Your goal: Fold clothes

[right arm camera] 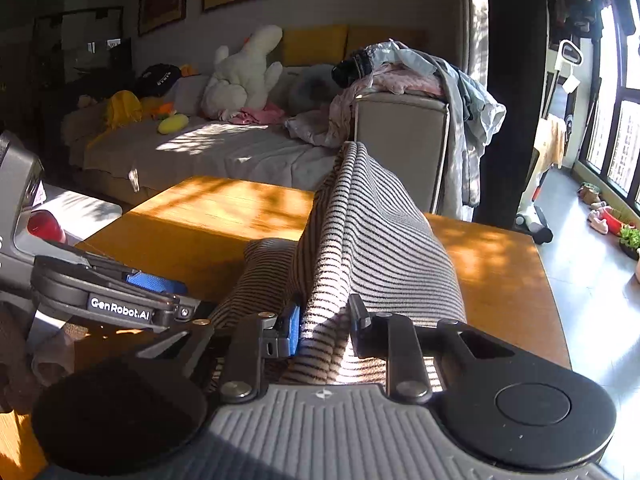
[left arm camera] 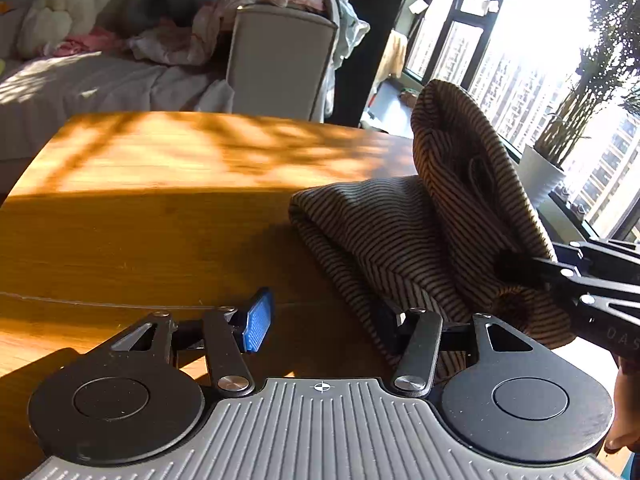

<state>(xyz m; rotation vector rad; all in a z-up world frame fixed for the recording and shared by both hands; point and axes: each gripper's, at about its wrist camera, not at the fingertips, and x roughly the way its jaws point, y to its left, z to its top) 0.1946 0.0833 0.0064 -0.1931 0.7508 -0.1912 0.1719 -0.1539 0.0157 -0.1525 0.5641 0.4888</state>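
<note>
So that I can fold it over, my right claw (right arm camera: 326, 326) pinches the striped shirt (right arm camera: 372, 240) up off the near right of the table (right arm camera: 224, 216), while my left claw (left arm camera: 324, 320) waits wide open beside it.

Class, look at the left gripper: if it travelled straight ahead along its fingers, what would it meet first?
The left gripper is open and points across the wooden table. Straight ahead lies the folded edge of the striped garment, probably the first contact; its right finger already sits against the cloth. Depth is uncertain.
</note>
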